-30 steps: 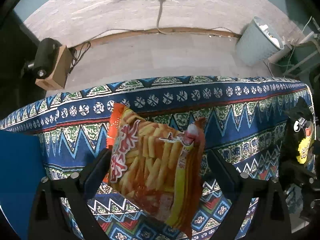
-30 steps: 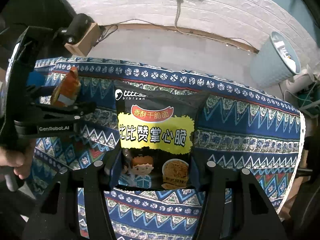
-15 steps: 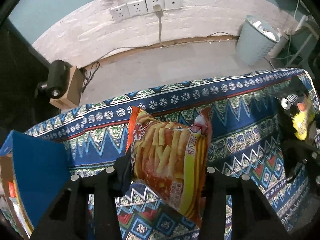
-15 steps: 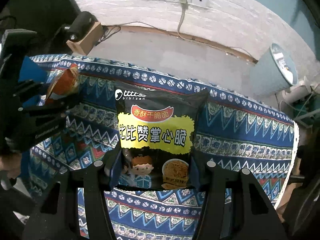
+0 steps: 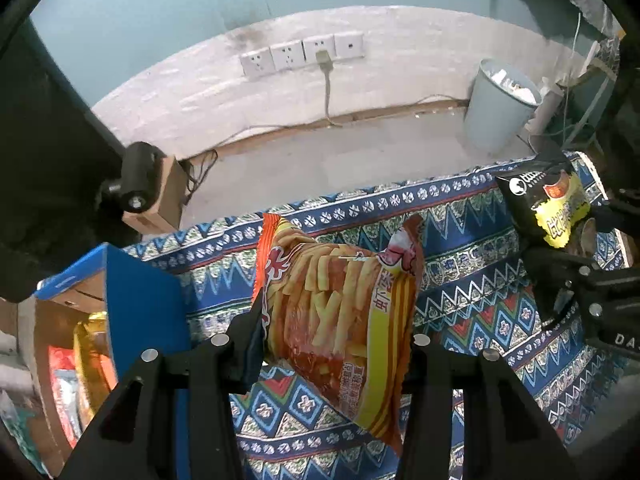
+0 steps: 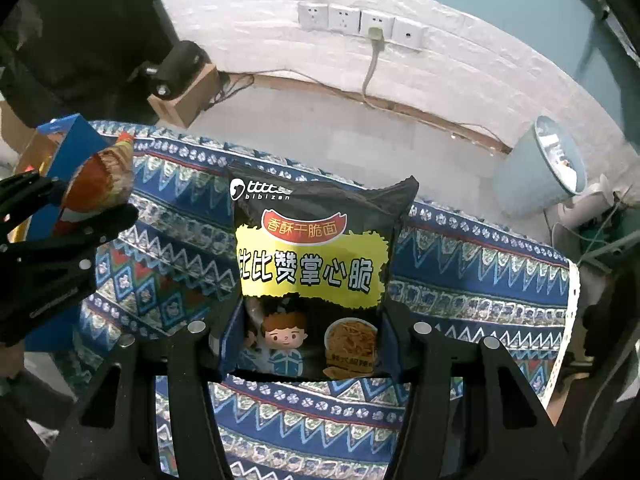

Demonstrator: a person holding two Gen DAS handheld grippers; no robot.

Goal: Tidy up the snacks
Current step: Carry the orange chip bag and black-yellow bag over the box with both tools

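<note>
An orange shrimp-stick packet (image 5: 340, 312) is pinched by the left gripper (image 5: 334, 344) above the patterned tablecloth (image 5: 460, 280), beside an open blue box (image 5: 140, 304) of snacks, while a black noodle-snack packet (image 6: 316, 272) is clamped by the right gripper (image 6: 310, 344).

two held snack bags (image 5: 336, 308); one box (image 5: 140, 304)

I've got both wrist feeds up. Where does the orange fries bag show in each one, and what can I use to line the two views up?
Left wrist: the orange fries bag fills the centre, clamped in the left claw.
Right wrist: the same bag sits at the far left edge, seen side-on, in front of the blue box.
Shared landmark: the row of wall sockets with one plug in it.
</note>
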